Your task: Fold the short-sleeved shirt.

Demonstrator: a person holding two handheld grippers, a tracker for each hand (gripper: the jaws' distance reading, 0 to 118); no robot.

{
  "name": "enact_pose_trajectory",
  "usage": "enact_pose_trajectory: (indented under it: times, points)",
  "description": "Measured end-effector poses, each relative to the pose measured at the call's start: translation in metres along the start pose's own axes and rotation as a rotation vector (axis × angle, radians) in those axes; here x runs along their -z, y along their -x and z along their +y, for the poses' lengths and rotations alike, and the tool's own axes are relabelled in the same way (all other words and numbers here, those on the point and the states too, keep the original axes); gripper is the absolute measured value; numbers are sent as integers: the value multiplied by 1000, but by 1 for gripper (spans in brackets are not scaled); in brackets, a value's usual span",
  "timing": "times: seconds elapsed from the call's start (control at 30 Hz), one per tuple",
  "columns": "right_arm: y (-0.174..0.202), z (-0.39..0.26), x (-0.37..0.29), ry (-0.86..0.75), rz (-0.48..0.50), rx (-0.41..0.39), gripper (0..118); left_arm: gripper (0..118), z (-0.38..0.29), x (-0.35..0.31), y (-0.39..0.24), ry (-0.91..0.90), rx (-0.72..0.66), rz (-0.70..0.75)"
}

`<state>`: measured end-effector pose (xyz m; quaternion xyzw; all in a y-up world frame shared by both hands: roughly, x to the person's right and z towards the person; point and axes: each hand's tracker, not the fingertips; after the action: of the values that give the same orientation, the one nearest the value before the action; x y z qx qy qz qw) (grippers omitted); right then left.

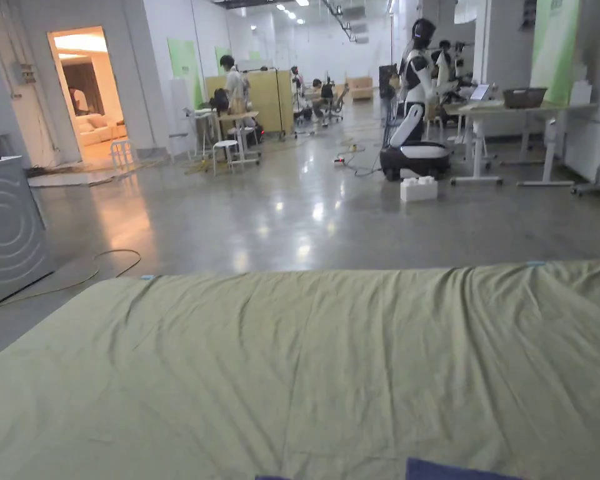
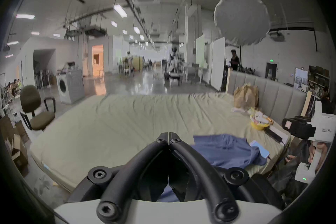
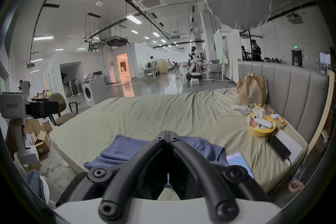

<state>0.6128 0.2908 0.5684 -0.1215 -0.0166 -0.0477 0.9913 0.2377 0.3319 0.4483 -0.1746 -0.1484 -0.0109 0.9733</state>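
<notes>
Both of my grippers are held above the near edge of a bed (image 2: 127, 118) covered with an olive-green sheet. The fingers (image 2: 160, 148) of my left gripper (image 2: 169, 134) are closed, tips meeting, with nothing between them; the fingers (image 3: 183, 149) of my right gripper (image 3: 167, 132) are likewise closed on nothing. The blue short-sleeved shirt (image 3: 127, 149) lies crumpled on the sheet at the near edge of the bed, just beyond and below the fingertips of both grippers; in the head view, only its top edge (image 1: 455, 470) appears at the bottom of the frame. To the right of the shirt, a phone (image 3: 239, 161) with a lit screen lies beside it on the sheet. Farther right, near the padded grey headboard (image 3: 291, 93), sit a yellow bowl (image 3: 261, 127) heaped with small items, a dark phone (image 3: 278, 147) on a white pad, and a brown paper bag (image 3: 251, 90). Left of the bed stand an office chair (image 2: 34, 109) and a washing machine (image 2: 70, 87). A humanoid robot (image 1: 417, 106) stands across the polished floor.
</notes>
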Motion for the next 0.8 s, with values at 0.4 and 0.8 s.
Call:
enact_pose_trajectory:
  times: [0.4, 0.8]
  points:
    - [-41, -53, 11, 217, -78, 82, 0, 83, -68, 303, 47, 474, -202, 14]
    - [-64, -77, 18, 360, -161, 93, 0, 8, -105, 369, 40, 563, -18, 113]
